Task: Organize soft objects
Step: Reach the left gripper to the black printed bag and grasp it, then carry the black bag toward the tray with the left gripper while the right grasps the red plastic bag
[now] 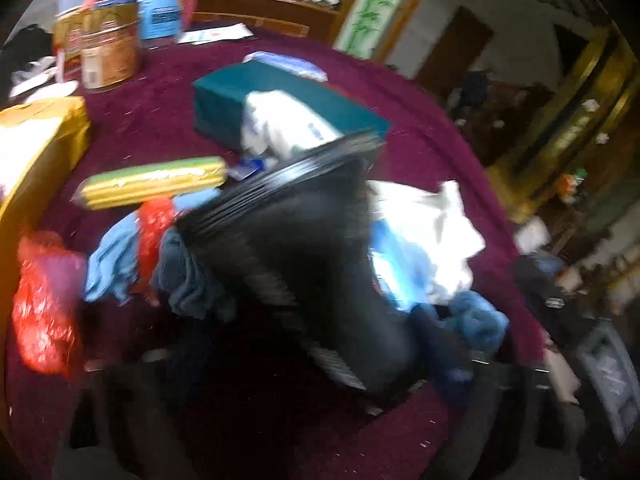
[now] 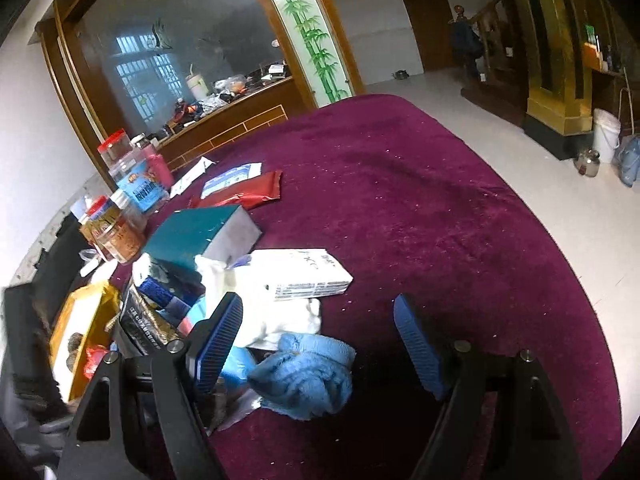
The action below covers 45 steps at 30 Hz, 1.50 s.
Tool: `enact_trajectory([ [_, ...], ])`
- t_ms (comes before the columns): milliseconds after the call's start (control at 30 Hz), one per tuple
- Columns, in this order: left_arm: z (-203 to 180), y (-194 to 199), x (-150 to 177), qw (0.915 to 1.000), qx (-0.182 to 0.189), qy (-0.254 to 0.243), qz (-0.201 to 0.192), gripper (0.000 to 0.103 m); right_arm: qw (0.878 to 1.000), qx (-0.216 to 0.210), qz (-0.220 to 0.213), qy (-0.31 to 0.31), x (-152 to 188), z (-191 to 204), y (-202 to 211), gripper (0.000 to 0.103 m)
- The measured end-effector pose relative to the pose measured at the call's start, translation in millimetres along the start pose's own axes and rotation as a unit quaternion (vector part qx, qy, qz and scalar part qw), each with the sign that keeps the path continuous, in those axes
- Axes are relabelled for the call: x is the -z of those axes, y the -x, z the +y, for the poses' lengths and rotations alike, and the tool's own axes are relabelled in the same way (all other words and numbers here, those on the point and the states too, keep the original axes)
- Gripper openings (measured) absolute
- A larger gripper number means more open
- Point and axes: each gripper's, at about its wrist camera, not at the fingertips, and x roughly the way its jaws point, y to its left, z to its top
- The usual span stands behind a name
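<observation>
In the blurred left wrist view a black ribbed object (image 1: 304,248) fills the middle, right in front of my left gripper, whose fingers I cannot make out. Around it lie a light blue cloth (image 1: 116,256), a red plastic bag (image 1: 44,304), a white cloth (image 1: 432,228) and a blue towel (image 1: 476,320). In the right wrist view my right gripper (image 2: 320,344) is open and empty over the blue towel (image 2: 308,372), with a white cloth (image 2: 280,316) just beyond its left finger (image 2: 218,340).
The table has a maroon cloth (image 2: 420,208). A teal box (image 2: 196,232), a white carton (image 2: 304,272), snack jars (image 2: 120,232), a red packet (image 2: 244,196) and a yellow bag (image 2: 80,328) crowd its left side. A yellow-green sponge pack (image 1: 152,184) lies nearby.
</observation>
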Motion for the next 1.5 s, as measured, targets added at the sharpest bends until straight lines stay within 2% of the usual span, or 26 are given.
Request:
enact_trajectory([
  [100, 4, 7, -4, 0.9981, 0.06, -0.012, 0.008, 0.049, 1.0, 0.01, -0.003, 0.01, 1, 2, -1, 0.077],
  [167, 3, 17, -4, 0.997, 0.071, -0.032, 0.005, 0.04, 1.0, 0.015, -0.005, 0.017, 1, 3, 0, 0.077],
  [233, 3, 28, -1, 0.996, 0.074, -0.049, -0.006, 0.04, 1.0, 0.019, -0.008, 0.022, 2, 4, 1, 0.077],
  [367, 16, 61, 9, 0.9925, 0.11, -0.049, -0.018, 0.041, 0.999, 0.022, -0.006, 0.03, 3, 5, 0, 0.077],
  [467, 37, 92, 15, 0.9891, 0.139, -0.039, -0.031, 0.041, 0.999, 0.018, -0.002, 0.035, 4, 7, -1, 0.077],
  [567, 72, 131, 20, 0.9868, 0.152, -0.014, -0.054, 0.041, 0.999, 0.005, 0.003, 0.042, 7, 12, -1, 0.077],
  [667, 117, 170, 25, 0.9868, 0.138, 0.015, -0.082, 0.041, 0.998, -0.012, 0.004, 0.059, 10, 28, 7, 0.077],
  [767, 157, 202, 30, 0.9883, 0.098, 0.028, -0.114, 0.041, 0.993, -0.081, 0.033, 0.08, 21, 64, 18, 0.077],
  [867, 189, 220, 36, 0.9882, 0.064, 0.038, -0.134, 0.041, 0.976, -0.147, 0.092, 0.13, 40, 119, 13, 0.077],
  [933, 205, 223, 42, 0.9873, 0.056, 0.049, -0.14, 0.041, 0.966, -0.167, 0.126, 0.151, 53, 153, 3, 0.077],
  [1000, 216, 220, 49, 0.9863, 0.06, 0.064, -0.139, 0.041, 0.96, -0.167, 0.15, 0.168, 64, 183, -9, 0.077],
  [1067, 225, 217, 57, 0.9859, 0.064, 0.073, -0.136, 0.041, 0.96, -0.145, 0.158, 0.182, 73, 209, -22, 0.075],
  [1133, 234, 218, 62, 0.9856, 0.064, 0.078, -0.135, 0.041, 0.96, -0.134, 0.17, 0.177, 77, 226, -34, 0.065],
  [1200, 245, 219, 65, 0.9851, 0.061, 0.086, -0.136, 0.041, 0.961, -0.126, 0.183, 0.164, 78, 234, -47, 0.046],
  [1267, 256, 224, 65, 0.9846, 0.053, 0.096, -0.136, 0.041, 0.96, -0.133, 0.194, 0.15, 79, 236, -56, 0.034],
  [1367, 274, 229, 64, 0.984, 0.042, 0.108, -0.136, 0.041, 0.961, -0.139, 0.193, 0.141, 78, 239, -55, 0.03],
  [1500, 289, 231, 57, 0.9852, 0.023, 0.109, -0.13, 0.041, 0.962, -0.141, 0.175, 0.155, 74, 241, -29, 0.03],
])
